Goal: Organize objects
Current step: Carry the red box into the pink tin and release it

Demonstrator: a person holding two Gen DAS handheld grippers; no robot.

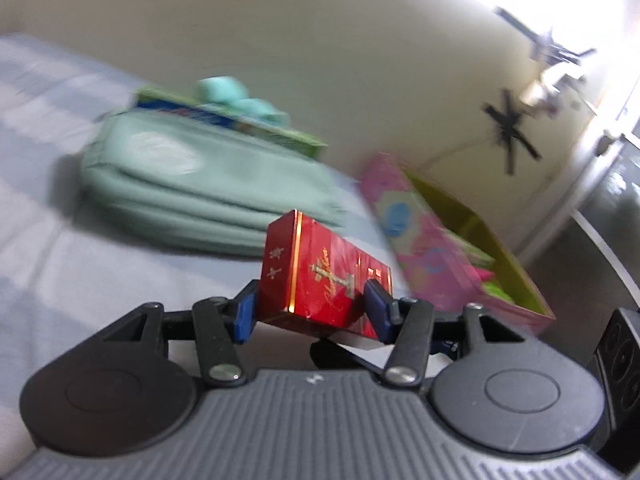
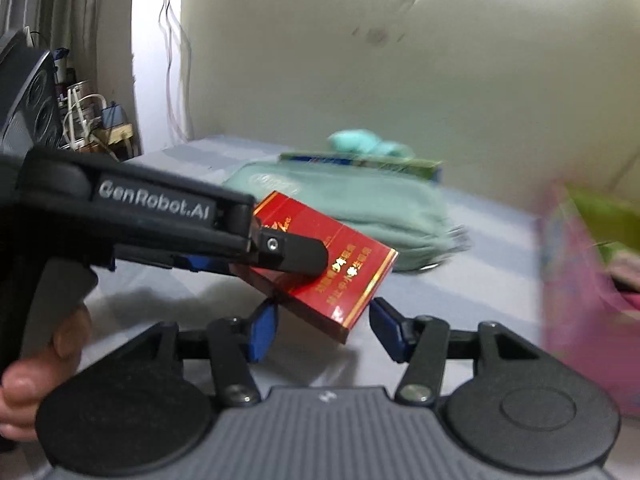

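The left gripper (image 1: 314, 308) is clamped on a glossy red rectangular cardboard pack with gold edging (image 1: 320, 276); its two blue pads press the pack's opposite sides, and the pack hangs tilted above the pale blue striped bedsheet (image 1: 48, 208), touching nothing else; gold cursive lettering and a gold emblem run across the pack's broad face, too stylised to read; small gold characters sit on its end face.

From the right wrist view the same red pack (image 2: 340, 280) shows its other face, with rows of yellow characters too blurred to make out; the left gripper's black body reaches in from the left and bears the white words "GenRobot.AI"; a person's hand (image 2: 36, 368) holds its grip at the lower left.

The right gripper (image 2: 322, 328) stands just below the pack; its blue pads are spread wider than the pack's lower corner, which hangs between them without touching either, so it grips nothing.

Beyond the left gripper lies a soft sage-green fabric pouch (image 1: 192, 188) with a whitish oval patch whose print is unreadable; on top of it rest a flat green-and-blue box (image 1: 240, 120) and a small mint-green bundle (image 1: 236, 96); ahead and to the right of the left gripper sits an open pink box with a yellow-green inside (image 1: 452, 248), patterned with blue circles.
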